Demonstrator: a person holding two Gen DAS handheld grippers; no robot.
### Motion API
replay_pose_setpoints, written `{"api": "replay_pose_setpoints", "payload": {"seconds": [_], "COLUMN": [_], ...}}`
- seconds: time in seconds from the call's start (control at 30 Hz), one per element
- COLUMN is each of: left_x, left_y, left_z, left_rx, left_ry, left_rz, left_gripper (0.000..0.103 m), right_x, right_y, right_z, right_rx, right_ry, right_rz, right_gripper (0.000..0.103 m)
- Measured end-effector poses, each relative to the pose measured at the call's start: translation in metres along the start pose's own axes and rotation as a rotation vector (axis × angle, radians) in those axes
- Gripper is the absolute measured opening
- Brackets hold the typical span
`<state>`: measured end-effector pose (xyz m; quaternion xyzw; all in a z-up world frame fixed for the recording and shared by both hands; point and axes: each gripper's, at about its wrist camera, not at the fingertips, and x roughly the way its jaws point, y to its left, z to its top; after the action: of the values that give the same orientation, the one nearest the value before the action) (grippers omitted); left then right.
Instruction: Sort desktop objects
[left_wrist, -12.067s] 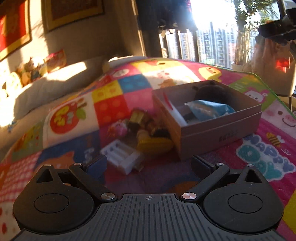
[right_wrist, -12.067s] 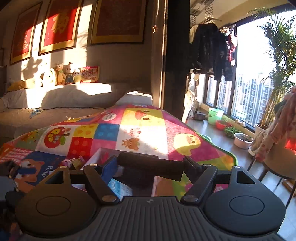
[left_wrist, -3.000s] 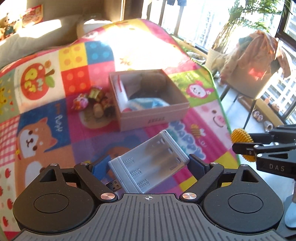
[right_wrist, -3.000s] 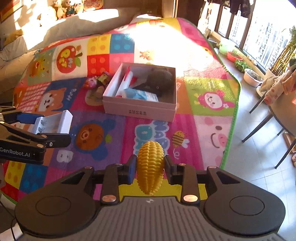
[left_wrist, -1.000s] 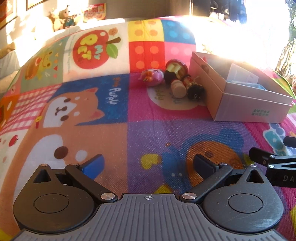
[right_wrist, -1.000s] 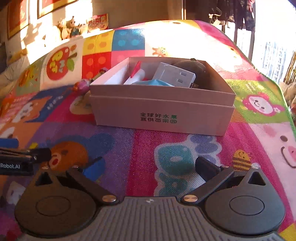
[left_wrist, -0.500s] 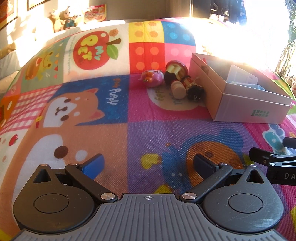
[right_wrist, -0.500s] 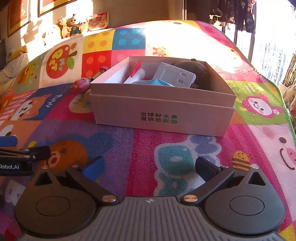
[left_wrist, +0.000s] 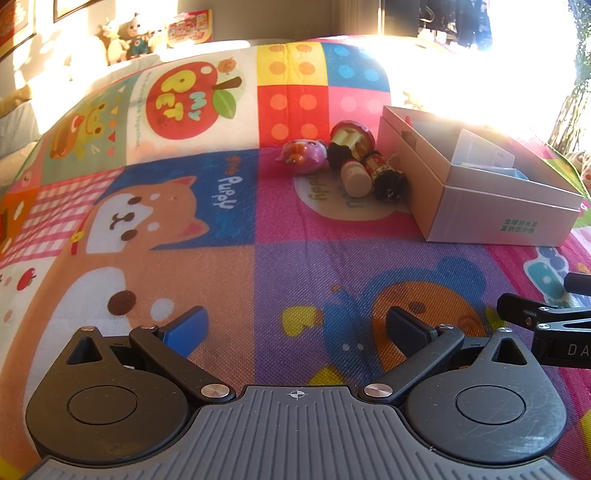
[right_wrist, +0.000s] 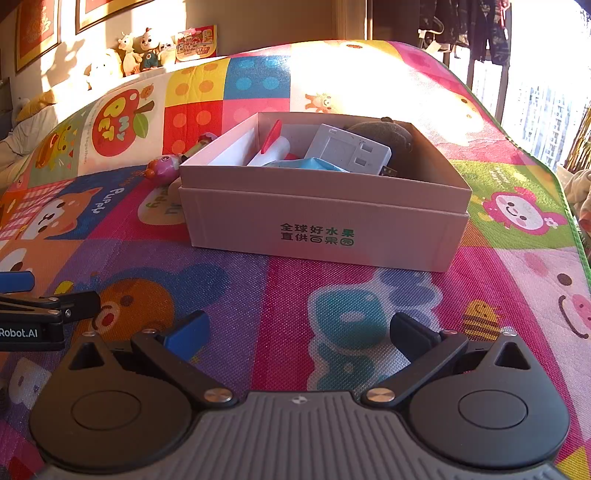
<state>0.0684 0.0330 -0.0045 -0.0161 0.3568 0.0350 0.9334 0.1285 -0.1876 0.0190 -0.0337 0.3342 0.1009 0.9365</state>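
Note:
A pale pink cardboard box (right_wrist: 325, 221) stands on the colourful play mat; it also shows at the right of the left wrist view (left_wrist: 480, 214). Inside lie a white battery case (right_wrist: 349, 149), a blue packet (right_wrist: 314, 164), a dark round object (right_wrist: 384, 134) and a white-and-red item (right_wrist: 271, 147). Left of the box lie a pink toy (left_wrist: 303, 157) and wooden dolls (left_wrist: 360, 166). My left gripper (left_wrist: 295, 328) is open and empty low over the mat. My right gripper (right_wrist: 299, 332) is open and empty in front of the box.
The play mat (left_wrist: 229, 258) covers the whole surface and drops off at the right edge (right_wrist: 569, 206). Plush toys (right_wrist: 140, 48) sit on a ledge at the back. Each gripper's fingertip shows at the side of the other's view.
In three seconds both grippers let go: the battery case went into the box and the corn left the right gripper. Over the last second both barely moved.

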Motion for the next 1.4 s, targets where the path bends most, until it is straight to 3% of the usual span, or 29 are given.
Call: {"api": "replay_pose_setpoints", "payload": {"seconds": [0.97,1.3,1.4], "left_x": [0.0,0.006,0.01], "left_y": [0.001,0.004,0.008], "left_z": [-0.001,0.02,0.027], "left_rx": [0.001,0.015,-0.013], "left_ry": [0.0,0.137,0.13], "left_rz": [-0.005,-0.031,-0.048], "left_gripper": [0.103,0.103,0.103], "right_x": [0.0,0.002,0.004], "right_y": [0.001,-0.002,-0.007], "right_z": [0.0,0.003,0.008], "right_rx": [0.001,-0.004,0.003], "right_ry": [-0.001,0.003,0.033], "right_rz": [-0.001,0.001,0.025], "right_gripper": [0.103,0.103,0.103]}}
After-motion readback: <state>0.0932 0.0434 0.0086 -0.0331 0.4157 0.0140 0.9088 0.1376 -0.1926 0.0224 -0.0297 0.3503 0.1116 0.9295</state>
